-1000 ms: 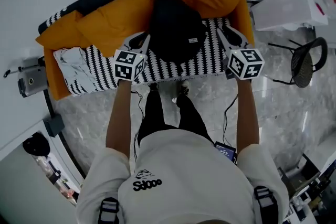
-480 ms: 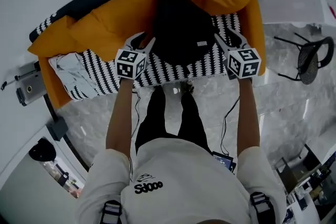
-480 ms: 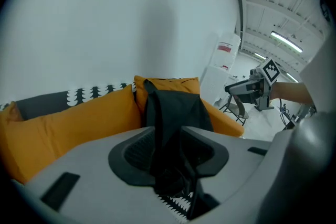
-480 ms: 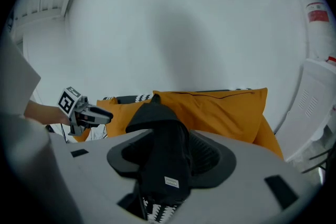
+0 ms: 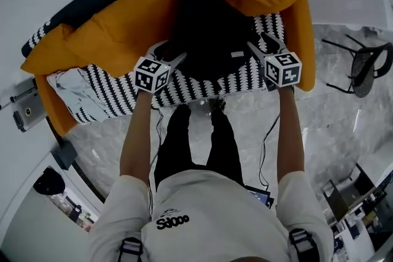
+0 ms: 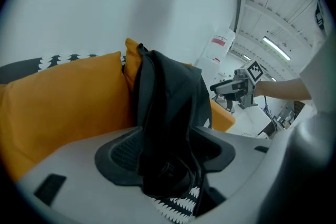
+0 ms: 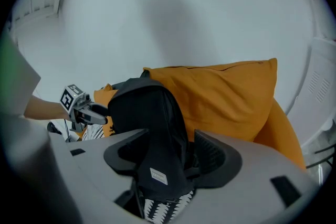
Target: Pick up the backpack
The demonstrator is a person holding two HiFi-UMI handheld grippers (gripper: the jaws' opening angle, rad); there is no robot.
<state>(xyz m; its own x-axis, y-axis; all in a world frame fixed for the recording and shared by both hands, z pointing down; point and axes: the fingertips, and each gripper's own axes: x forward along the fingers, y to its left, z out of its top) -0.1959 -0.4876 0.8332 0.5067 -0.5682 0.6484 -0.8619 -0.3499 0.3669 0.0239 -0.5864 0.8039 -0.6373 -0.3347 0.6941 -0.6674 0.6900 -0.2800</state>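
Your backpack (image 5: pixel 209 34) stands near the middle of the sofa (image 5: pixel 123 86) seat and leans back on the orange cushions (image 5: pixel 116 27). Its long side runs up, with the top by the wall. A small white label (image 5: pixel 238 54) sits low on its right side.

Your left hand-held gripper (image 5: pixel 171 53) is at the bag's left side, and your right hand-held gripper (image 5: pixel 261 43) is at its right side. Both are let go, jaws opening, with the bag between them.

The seat's front edge is just under your grippers. Bare seat runs left to a grey cloth (image 5: pixel 77 86). On the right, the orange side cushion (image 5: pixel 304 40) is close.
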